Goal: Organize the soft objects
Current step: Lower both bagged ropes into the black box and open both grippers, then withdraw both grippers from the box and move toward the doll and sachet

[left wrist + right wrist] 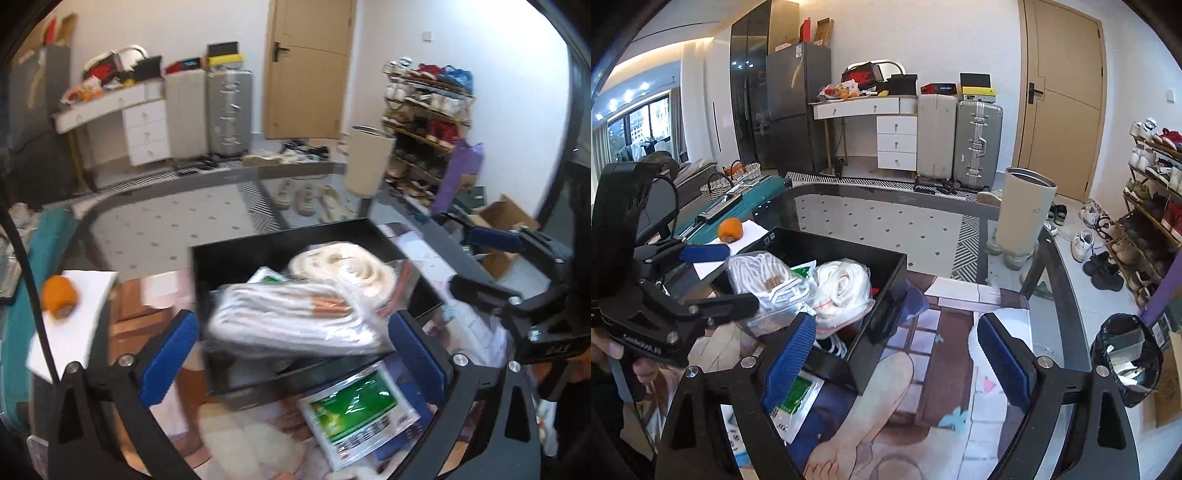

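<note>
A black box [229, 254] stands on the glass table, holding a bagged coil of white rope [343, 266] and other packets. A clear bag of white cord with copper-coloured parts [295, 317] lies blurred across the box's near edge. My left gripper [293, 354] straddles it with its blue pads spread wide and not pressing on it. In the right wrist view the box [886, 273] sits left of my right gripper [897, 360], which is open above the printed mat with nothing between its fingers. A green-and-white packet [354, 410] lies in front of the box.
An orange [730, 229] rests on white paper left of the box. A teal suitcase [738, 206] stands beyond the table's left edge. On the floor to the right are a beige cylinder bin [1023, 214], a black-lined waste bin [1126, 350] and a shoe rack [1152, 206].
</note>
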Motion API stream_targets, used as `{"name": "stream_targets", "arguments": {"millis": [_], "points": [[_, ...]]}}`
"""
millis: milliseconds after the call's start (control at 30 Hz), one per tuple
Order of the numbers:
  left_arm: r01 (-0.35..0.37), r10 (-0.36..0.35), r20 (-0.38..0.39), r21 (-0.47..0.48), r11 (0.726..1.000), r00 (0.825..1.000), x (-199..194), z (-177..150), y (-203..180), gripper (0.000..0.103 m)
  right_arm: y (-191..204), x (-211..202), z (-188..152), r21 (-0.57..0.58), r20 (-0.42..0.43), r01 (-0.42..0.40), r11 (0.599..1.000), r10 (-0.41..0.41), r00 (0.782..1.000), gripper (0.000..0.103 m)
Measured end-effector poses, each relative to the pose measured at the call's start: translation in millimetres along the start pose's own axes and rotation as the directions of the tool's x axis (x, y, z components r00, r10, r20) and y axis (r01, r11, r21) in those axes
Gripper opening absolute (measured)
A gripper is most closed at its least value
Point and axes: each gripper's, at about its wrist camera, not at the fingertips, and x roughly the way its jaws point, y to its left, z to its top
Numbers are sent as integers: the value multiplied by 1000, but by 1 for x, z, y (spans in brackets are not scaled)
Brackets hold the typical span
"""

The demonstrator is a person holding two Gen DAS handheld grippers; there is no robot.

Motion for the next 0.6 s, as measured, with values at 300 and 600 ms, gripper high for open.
{"name": "stream_targets", "arguments": {"millis": [300, 600], "points": [[-91, 91, -5, -5, 996, 996, -6, -10, 11, 103, -4, -10, -7, 25, 0, 1, 1000, -1, 1000, 94], [-63, 62, -21, -43, 997, 998, 19, -4, 10, 103, -4, -6, -20, 56, -48, 4, 998, -2, 999, 95]]}}
